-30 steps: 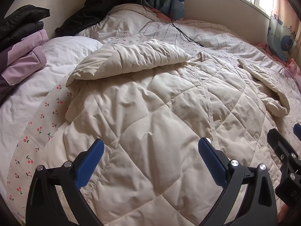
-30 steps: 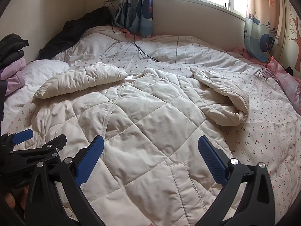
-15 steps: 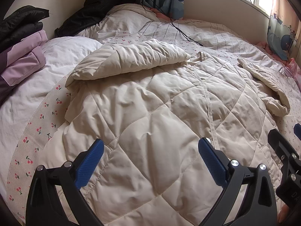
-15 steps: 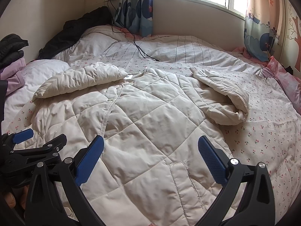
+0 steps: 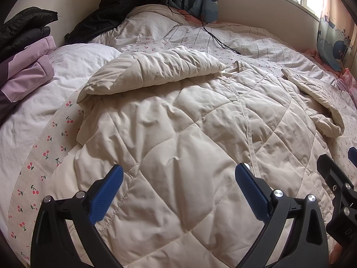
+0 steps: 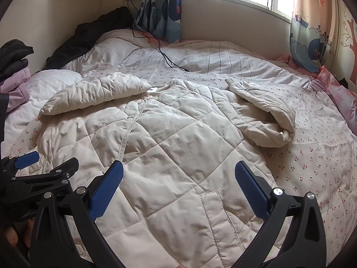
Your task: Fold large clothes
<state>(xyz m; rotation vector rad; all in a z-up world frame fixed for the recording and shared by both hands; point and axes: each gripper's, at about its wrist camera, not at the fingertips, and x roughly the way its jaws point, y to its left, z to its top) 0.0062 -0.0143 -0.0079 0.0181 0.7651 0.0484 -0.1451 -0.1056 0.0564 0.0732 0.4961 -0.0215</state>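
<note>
Two grippers hover low over the near hem of a cream quilted coat (image 6: 178,143), which lies front-up and spread flat across the bed (image 6: 312,167). Left gripper (image 5: 178,189) has its blue pads wide apart, nothing between them, not touching fabric as far as the view shows. Right gripper (image 6: 178,185) likewise spread wide, empty, over the hem near the pocket seam.

Coat state: left sleeve (image 5: 156,71) is already folded inward across the chest; right sleeve (image 6: 263,109) is bent back on itself but lies at the coat's edge, partly on the cherry-print duvet (image 5: 44,151).

Judged step: reaching for the bottom hem, or tidying before the next fold. To do it well, pinch both hem corners through all padded layers, grippers well apart at matching height, lift evenly and carry toward the collar so the puffy fill does not slide or bunch. The right sleeve probably wants bringing in first. A black cable (image 6: 171,60) lies beyond the collar, clear of the coat.
</note>
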